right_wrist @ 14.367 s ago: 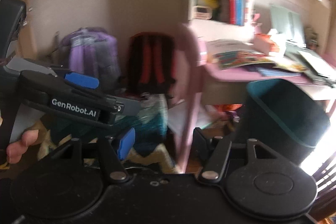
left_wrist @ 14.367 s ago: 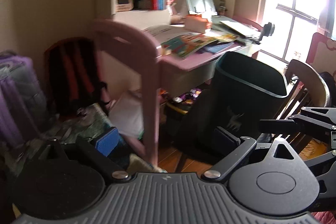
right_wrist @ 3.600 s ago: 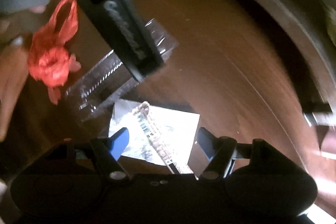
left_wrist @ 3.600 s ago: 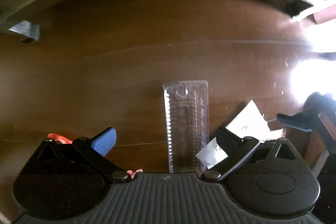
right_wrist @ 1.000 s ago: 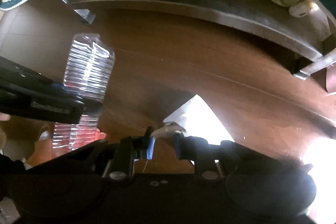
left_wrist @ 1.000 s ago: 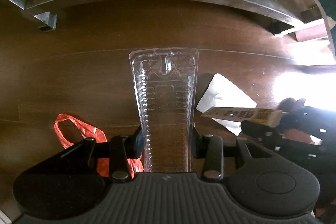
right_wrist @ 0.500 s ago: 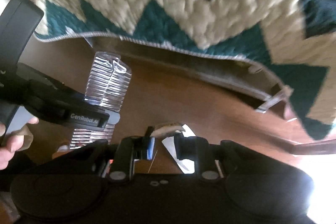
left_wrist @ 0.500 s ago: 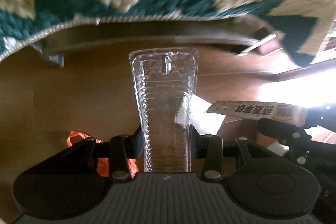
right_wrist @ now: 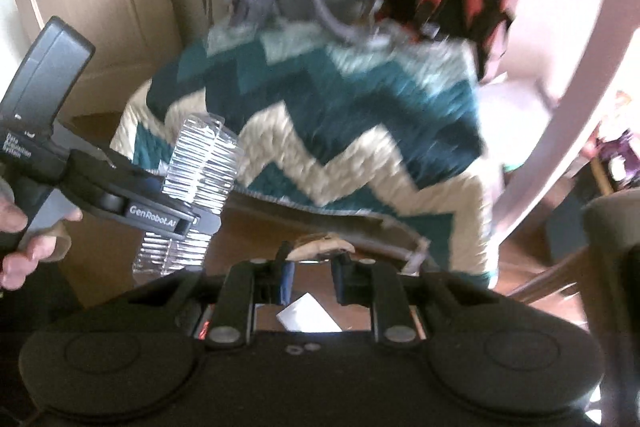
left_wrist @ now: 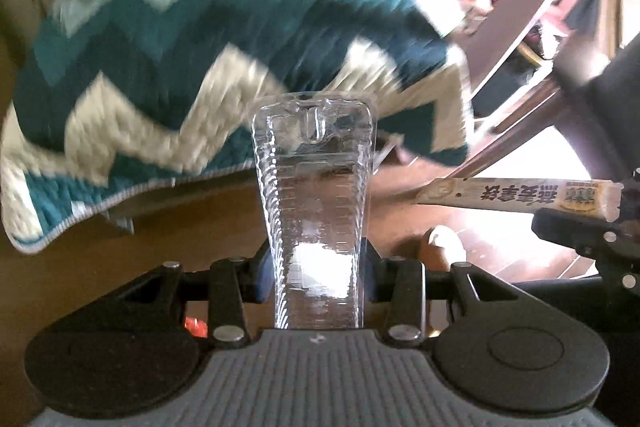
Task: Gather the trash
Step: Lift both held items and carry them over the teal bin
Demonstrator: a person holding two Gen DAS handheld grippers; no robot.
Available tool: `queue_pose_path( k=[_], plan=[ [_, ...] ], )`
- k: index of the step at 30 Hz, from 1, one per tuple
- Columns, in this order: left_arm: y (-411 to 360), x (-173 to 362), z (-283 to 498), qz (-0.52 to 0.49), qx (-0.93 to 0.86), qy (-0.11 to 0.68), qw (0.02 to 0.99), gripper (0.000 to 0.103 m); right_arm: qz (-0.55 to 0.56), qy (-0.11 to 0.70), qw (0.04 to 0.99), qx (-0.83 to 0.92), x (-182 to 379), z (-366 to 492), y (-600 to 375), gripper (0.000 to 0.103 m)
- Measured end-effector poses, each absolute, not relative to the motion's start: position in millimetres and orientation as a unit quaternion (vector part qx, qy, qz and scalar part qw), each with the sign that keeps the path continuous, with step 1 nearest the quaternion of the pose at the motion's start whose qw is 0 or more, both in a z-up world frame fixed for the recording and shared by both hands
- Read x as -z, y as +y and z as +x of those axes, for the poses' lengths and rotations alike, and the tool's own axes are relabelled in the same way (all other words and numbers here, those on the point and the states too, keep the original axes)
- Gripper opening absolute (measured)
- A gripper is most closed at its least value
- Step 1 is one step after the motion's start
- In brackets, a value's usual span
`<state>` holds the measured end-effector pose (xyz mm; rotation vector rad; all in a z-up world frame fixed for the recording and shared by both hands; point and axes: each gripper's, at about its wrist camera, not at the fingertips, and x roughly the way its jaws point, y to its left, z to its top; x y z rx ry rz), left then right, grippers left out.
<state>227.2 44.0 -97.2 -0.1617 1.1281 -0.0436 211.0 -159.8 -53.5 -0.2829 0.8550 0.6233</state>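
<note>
**Carry step: both claws loaded, bin not yet located**

Your left gripper (left_wrist: pixel 316 267) is clamped partway closed on the clear plastic blister pack (left_wrist: pixel 314 187); the pads press its two long edges near the base, and the pack sticks straight out ahead of the fingers. Your right gripper (right_wrist: pixel 312 273) is nearly closed on a narrow tan printed wrapper (left_wrist: pixel 516 195); in the right wrist view only its end shows between the pads, edge-on.

Both items are off the wooden floor (left_wrist: pixel 120 259) and in the air in front of the teal-and-cream zigzag blanket (right_wrist: pixel 340 131). A white paper scrap (right_wrist: pixel 308 315) lies on the floor below the right claw, and a bit of red (left_wrist: pixel 194 325) shows under the left one; both look like trash not yet collected.

Judgement: pickup is done for these two pieces, and you are in transport. The frames are motion-blurred, and no bin is clearly identifiable here.

Next move calls for:
- finding the bin opening before you release either item;
- keeping the blister pack's long end clear of the chair frame (right_wrist: pixel 560 99);
- returning for the paper scrap and the red piece.
</note>
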Motion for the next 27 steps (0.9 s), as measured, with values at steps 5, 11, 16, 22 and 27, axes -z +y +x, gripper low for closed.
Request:
queue_pose_path(
  k=[5,11,16,22,27],
  plan=[
    [6,31,219,-0.030,0.042,0.491,0.870,0.041,-0.115,0.364,0.883,-0.274,-5,192,-198,0.018],
    [-47,-43,216,0.015,0.076,0.429,0.900,0.041,-0.103,0.313,0.911,-0.247,-69,175,-245,0.018],
    [-92,-107,229,0.039,0.107,0.377,0.919,0.041,-0.088,0.275,0.932,-0.218,-120,170,-285,0.018],
    [-155,-180,249,0.058,0.149,0.319,0.934,0.041,-0.079,0.222,0.959,-0.159,-175,162,-337,0.018],
    [-212,-235,267,0.058,0.194,0.283,0.938,0.041,-0.075,0.189,0.973,-0.105,-209,162,-385,0.018]
  ],
)
